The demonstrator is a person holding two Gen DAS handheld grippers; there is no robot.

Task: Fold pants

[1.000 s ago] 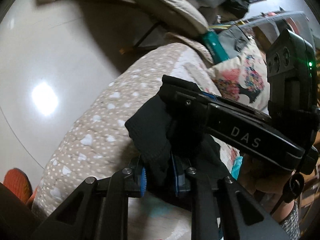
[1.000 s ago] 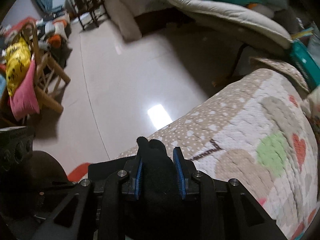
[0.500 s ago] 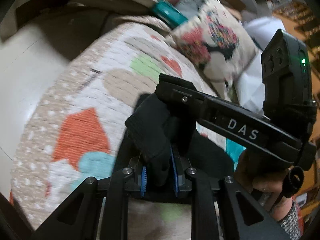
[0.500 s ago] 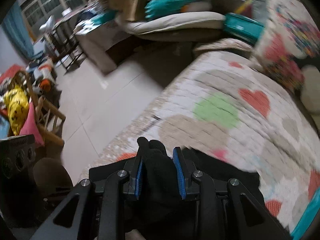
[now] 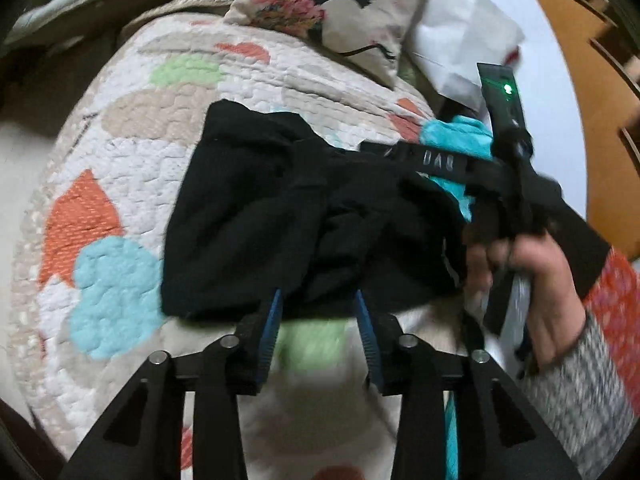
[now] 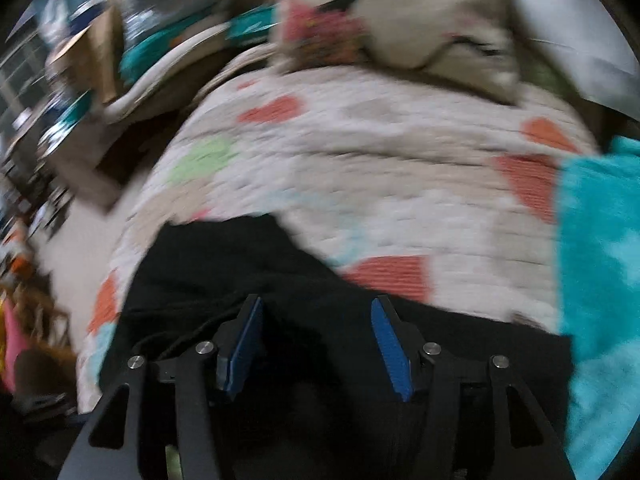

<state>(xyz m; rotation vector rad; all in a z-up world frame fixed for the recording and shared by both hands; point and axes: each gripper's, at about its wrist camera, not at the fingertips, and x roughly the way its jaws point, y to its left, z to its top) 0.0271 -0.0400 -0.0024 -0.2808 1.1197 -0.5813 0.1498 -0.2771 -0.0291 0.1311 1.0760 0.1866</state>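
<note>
Black pants (image 5: 280, 216) lie in a rumpled heap on a quilted bedspread (image 5: 120, 168) with coloured hearts. My left gripper (image 5: 318, 312) is open, its blue pads at the near edge of the heap and holding nothing. In the right wrist view the pants (image 6: 224, 272) spread below and ahead of my right gripper (image 6: 316, 332), which is open above the black cloth. In the left wrist view the right gripper's body (image 5: 508, 148) and the hand holding it show at the right edge of the pants.
A patterned pillow (image 5: 344, 12) and a white sheet (image 5: 460, 40) lie at the far end of the bed. A turquoise cloth (image 6: 600, 280) lies to the right of the pants. Floor and clutter lie beyond the bed's left edge (image 6: 60, 128).
Both grippers were shut on the black pants and carried them over the bed. Now both have opened, and the pants lie dropped on the bedspread.
</note>
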